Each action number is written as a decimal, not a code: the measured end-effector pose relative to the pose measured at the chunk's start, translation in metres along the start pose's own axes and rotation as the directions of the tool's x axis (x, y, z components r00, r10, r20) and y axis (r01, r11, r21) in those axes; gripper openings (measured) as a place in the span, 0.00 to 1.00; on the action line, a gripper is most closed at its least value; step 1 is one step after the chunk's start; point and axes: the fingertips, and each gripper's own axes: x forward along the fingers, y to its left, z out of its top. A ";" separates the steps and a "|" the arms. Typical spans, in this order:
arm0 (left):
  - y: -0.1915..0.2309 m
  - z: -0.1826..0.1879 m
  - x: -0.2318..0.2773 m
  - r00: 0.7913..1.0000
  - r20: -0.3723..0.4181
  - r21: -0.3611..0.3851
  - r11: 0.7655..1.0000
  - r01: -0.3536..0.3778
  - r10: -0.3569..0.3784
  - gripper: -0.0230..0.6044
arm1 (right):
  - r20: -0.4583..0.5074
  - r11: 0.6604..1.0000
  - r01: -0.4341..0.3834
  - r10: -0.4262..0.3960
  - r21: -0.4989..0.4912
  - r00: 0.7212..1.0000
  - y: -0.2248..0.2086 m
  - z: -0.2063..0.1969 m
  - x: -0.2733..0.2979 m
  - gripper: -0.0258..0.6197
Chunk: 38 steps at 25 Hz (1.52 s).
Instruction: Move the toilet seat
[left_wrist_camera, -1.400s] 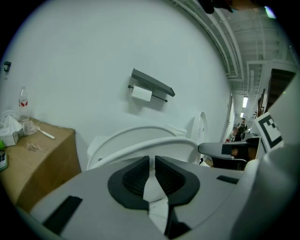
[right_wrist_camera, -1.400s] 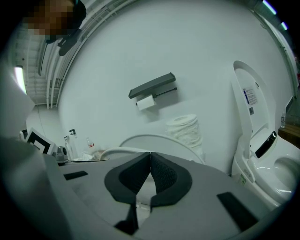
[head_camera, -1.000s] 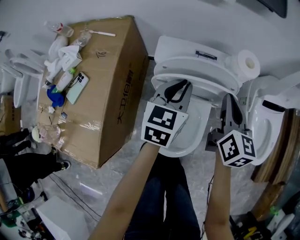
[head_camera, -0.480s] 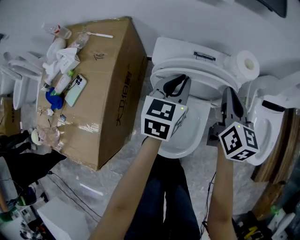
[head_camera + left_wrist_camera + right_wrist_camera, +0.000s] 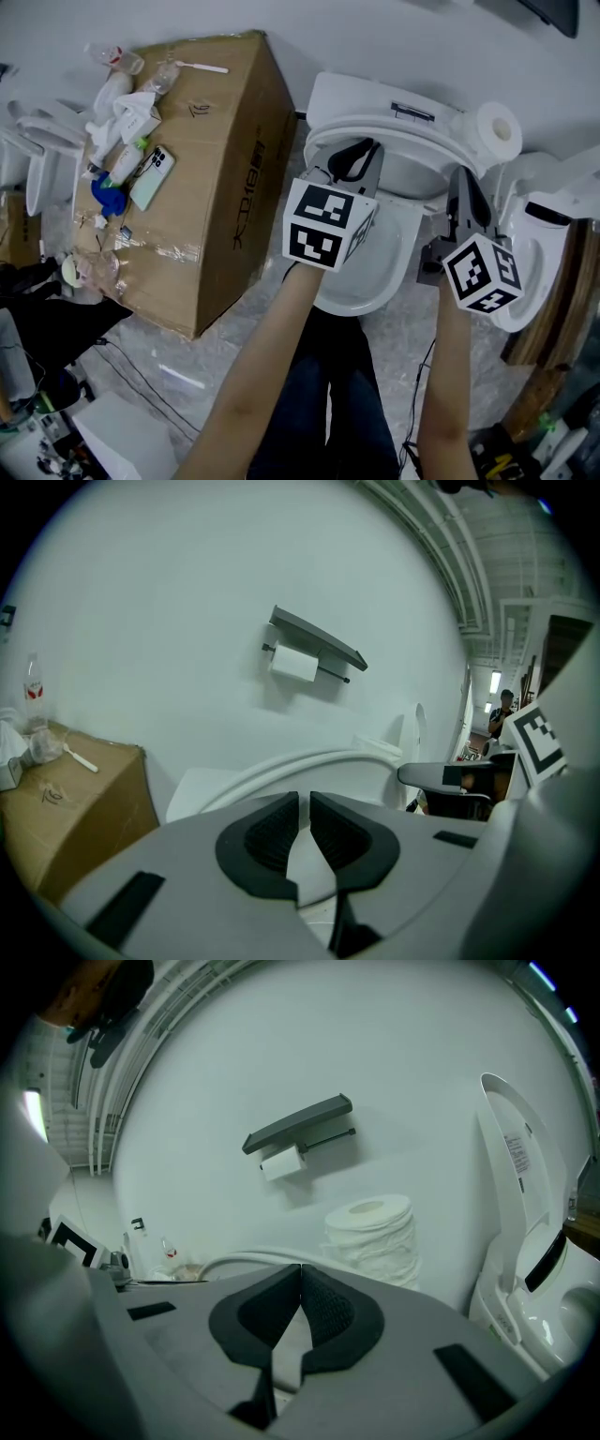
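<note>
The white toilet stands in the middle of the head view. Its seat is raised at the back, in front of the tank. The seat's ring curves just beyond the jaws in the left gripper view and in the right gripper view. My left gripper reaches over the bowl toward the ring's left part, its jaws a sliver apart with nothing between them. My right gripper is shut and empty at the ring's right side. I cannot tell whether either one touches the seat.
A toilet paper roll sits on the tank's right end. A second toilet with its lid up stands at the right. At the left, a cardboard box carries bottles and a phone. A paper holder hangs on the wall.
Both grippers have moved a little up the picture, toward the raised seat and the tank. Their jaws look the same as before.
</note>
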 end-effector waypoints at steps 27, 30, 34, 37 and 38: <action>-0.015 -0.001 -0.002 1.000 0.008 0.022 1.000 0.003 -0.004 0.11 | 0.033 0.994 -0.038 0.042 -0.106 0.999 0.013 0.006 -0.007 0.07; -0.019 -0.002 -0.008 1.000 0.021 0.015 1.000 -0.004 0.004 0.11 | 0.024 0.993 -0.042 0.045 -0.107 0.999 0.019 0.000 -0.013 0.07; -0.030 -0.005 -0.024 0.999 0.039 0.010 1.000 -0.013 0.013 0.11 | 0.008 0.994 -0.044 0.045 -0.099 0.999 0.026 -0.012 -0.025 0.07; -0.041 -0.011 -0.035 0.999 0.047 0.020 1.000 -0.017 0.016 0.11 | 0.002 0.995 -0.037 0.038 -0.095 0.999 0.029 -0.020 -0.037 0.07; -0.044 -0.013 -0.038 0.999 0.049 0.023 1.000 -0.019 0.018 0.11 | 0.001 0.995 -0.034 0.035 -0.094 0.999 0.030 -0.022 -0.042 0.07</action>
